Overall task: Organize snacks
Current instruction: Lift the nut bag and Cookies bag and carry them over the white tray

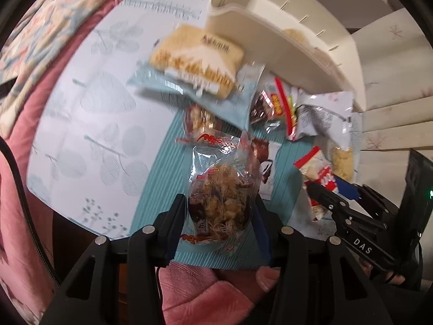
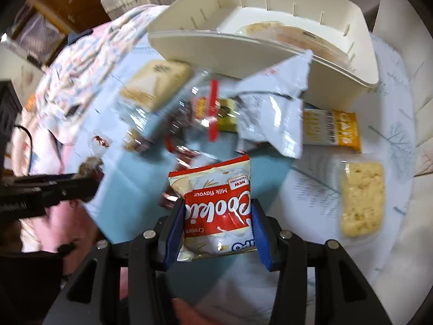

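Low in the centre of the left wrist view, the left gripper (image 1: 220, 211) pinches a clear packet of brown nut snack (image 1: 220, 189) between its two fingers, the packet rising upward past the fingertips over the teal mat (image 1: 159, 168). At lower centre of the right wrist view, the right gripper (image 2: 216, 224) clamps a red-and-white cookie packet (image 2: 216, 208), its top edge extending above the blue pads (image 2: 173, 227). A heap of mixed snack packets (image 1: 270, 108) lies mid-frame beyond both, and a cream bin (image 2: 270, 48) sits across the upper frame. At right, a pale rice-crisp bar (image 2: 362, 197) and a yellow oat bar (image 2: 331, 130) lie apart on the leaf-print tablecloth (image 1: 89, 124).
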`<move>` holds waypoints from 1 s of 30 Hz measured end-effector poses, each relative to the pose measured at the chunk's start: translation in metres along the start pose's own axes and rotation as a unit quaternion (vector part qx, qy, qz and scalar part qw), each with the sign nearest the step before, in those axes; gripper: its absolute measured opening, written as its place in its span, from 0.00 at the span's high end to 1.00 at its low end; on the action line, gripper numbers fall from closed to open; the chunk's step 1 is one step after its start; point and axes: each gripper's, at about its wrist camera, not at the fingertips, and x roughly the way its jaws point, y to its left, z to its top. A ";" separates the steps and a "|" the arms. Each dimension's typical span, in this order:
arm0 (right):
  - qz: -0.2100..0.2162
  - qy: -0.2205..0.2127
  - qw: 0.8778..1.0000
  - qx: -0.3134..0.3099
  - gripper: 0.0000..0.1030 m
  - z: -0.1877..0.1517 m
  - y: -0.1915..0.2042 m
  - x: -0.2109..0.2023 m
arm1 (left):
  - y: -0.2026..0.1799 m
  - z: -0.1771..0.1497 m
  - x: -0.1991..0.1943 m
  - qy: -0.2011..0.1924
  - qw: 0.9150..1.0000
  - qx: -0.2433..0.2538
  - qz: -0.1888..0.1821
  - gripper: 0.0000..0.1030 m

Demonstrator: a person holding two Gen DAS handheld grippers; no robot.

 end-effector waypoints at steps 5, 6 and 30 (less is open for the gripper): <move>0.015 -0.011 1.000 0.017 0.54 0.022 0.017 -0.014 | -0.001 0.020 -0.034 -0.006 0.999 0.036 -0.006 0.55; 0.018 -0.015 1.000 0.021 0.54 0.024 0.019 -0.017 | -0.002 0.026 -0.042 -0.010 0.999 0.047 -0.006 0.55; 0.037 -0.141 0.984 0.101 0.54 0.142 0.023 -0.064 | -0.079 0.196 -0.090 -0.069 0.978 0.196 -0.003 0.55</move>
